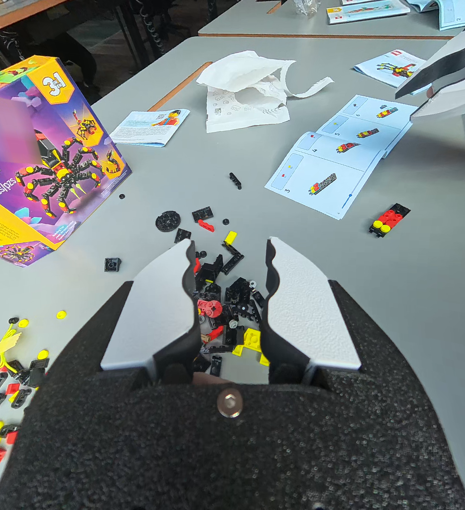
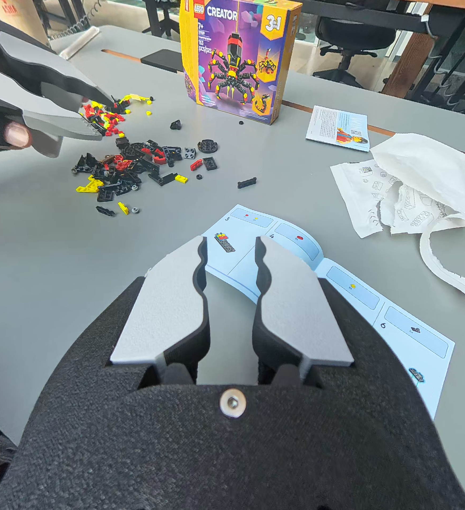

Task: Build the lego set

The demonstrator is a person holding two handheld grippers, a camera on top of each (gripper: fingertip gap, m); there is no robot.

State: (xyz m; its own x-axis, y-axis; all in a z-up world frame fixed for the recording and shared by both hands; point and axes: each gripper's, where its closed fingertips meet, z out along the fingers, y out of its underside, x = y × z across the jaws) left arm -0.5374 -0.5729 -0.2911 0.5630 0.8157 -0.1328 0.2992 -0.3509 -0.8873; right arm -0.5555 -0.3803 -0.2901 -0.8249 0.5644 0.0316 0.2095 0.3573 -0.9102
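My left gripper [image 1: 230, 241] is open and empty, hovering low over a pile of loose black, red and yellow Lego pieces [image 1: 225, 303]. The pile also shows in the right wrist view [image 2: 132, 165], with my left gripper [image 2: 105, 120] above its far end. A small partial build [image 1: 390, 220], a black plate with red and yellow pieces on it, lies to the right. My right gripper [image 2: 230, 240] is open and empty above the open instruction booklet [image 2: 350, 289]. The booklet also shows in the left wrist view [image 1: 341, 157].
The set's box [image 1: 46, 165] stands at the left, with a second scatter of pieces [image 1: 5, 386] in front of it. A torn white paper bag [image 1: 247, 91], a leaflet [image 1: 151, 127] and another booklet [image 1: 388, 69] lie at the back. A lone black bar piece [image 1: 235, 180] lies mid-table.
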